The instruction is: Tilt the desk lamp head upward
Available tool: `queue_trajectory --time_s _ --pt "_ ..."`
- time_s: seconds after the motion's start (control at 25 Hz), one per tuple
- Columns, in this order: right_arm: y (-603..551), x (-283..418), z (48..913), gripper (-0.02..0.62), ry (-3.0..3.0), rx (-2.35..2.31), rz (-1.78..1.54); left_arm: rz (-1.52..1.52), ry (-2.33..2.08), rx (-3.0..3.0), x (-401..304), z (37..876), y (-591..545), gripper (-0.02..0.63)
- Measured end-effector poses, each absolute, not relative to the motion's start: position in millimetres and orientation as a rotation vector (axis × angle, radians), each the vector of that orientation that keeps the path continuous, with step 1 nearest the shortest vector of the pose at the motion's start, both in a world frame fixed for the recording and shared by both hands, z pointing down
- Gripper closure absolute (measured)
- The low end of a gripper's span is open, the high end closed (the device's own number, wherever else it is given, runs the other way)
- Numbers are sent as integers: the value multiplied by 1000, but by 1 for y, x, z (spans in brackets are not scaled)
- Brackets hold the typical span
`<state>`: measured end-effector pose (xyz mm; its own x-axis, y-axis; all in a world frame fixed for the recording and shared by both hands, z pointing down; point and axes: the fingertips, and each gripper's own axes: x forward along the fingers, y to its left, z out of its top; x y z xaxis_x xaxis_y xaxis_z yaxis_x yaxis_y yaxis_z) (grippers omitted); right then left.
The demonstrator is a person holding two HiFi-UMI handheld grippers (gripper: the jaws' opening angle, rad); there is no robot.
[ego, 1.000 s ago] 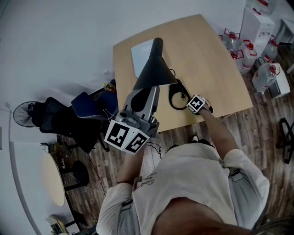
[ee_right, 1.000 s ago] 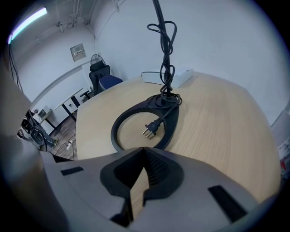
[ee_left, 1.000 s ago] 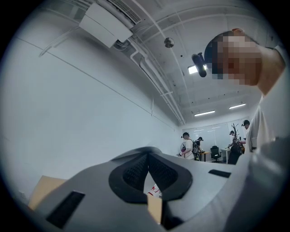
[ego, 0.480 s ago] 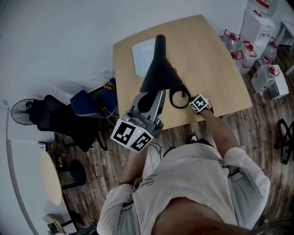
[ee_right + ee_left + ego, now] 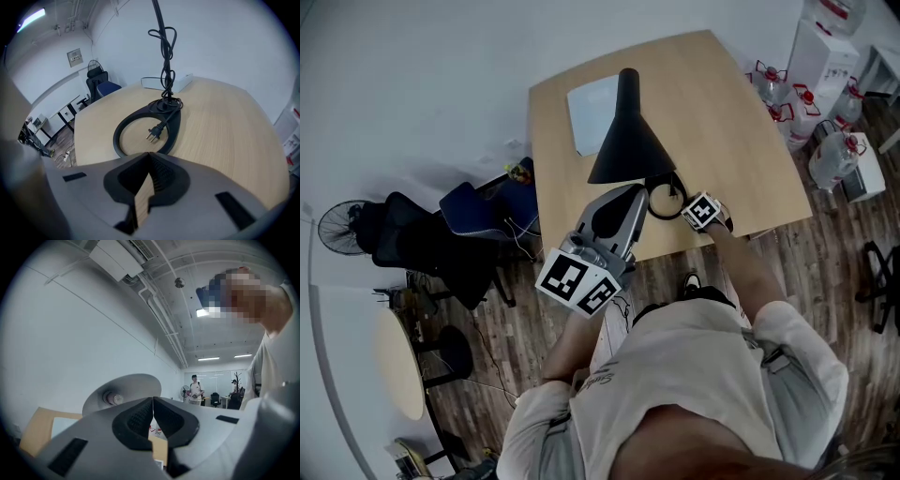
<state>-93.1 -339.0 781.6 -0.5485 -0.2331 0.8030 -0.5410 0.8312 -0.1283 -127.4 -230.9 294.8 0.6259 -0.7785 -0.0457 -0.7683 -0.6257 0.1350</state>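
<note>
The black desk lamp stands on the wooden table [image 5: 741,141]. Its cone-shaped head [image 5: 628,141] hangs over the ring-shaped base [image 5: 664,199]. My left gripper [image 5: 637,192] reaches up under the shade's near rim, jaws shut with nothing between them. In the left gripper view the pale inside of the shade [image 5: 136,384] and its bulb [image 5: 111,398] sit just beyond the left gripper [image 5: 153,399]. My right gripper [image 5: 701,212] rests low by the base near the table's front edge, shut and empty. The right gripper view shows the right gripper [image 5: 149,155], the base [image 5: 123,133], a plug [image 5: 154,133] and cord wound round the stem [image 5: 165,61].
A white flat box [image 5: 593,112] lies on the table behind the lamp. Water bottles [image 5: 783,89] crowd the floor at the right. Office chairs [image 5: 478,220] and a fan [image 5: 333,225] stand to the left. People [image 5: 194,389] stand far across the room.
My left gripper has shifted right and a little lower in the head view, still under the shade. The lamp head now points more straight away from me. The right gripper has barely moved.
</note>
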Motion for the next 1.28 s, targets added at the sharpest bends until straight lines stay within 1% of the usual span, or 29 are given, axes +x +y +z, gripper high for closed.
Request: queue_trajectory --time_s 0.32,0.64,0.96,1.12,1.28 --pt "-311 -87 760 600 -2225 668 534 -43 -1316 2643 -146 354 -201 590" --pt "-243 -85 678 600 -2383 753 508 -3 -1243 2558 -165 398 -156 591" --pt "-176 -67 604 600 -2482 874 397 12 -1185 2540 -165 435 -119 589" --pt "-143 -62 571 600 -2530 907 383 29 -1212 2523 -167 445 -107 591" --pt "-127 -66 533 600 -2598 908 279 84 -1245 2536 -167 448 -104 590"
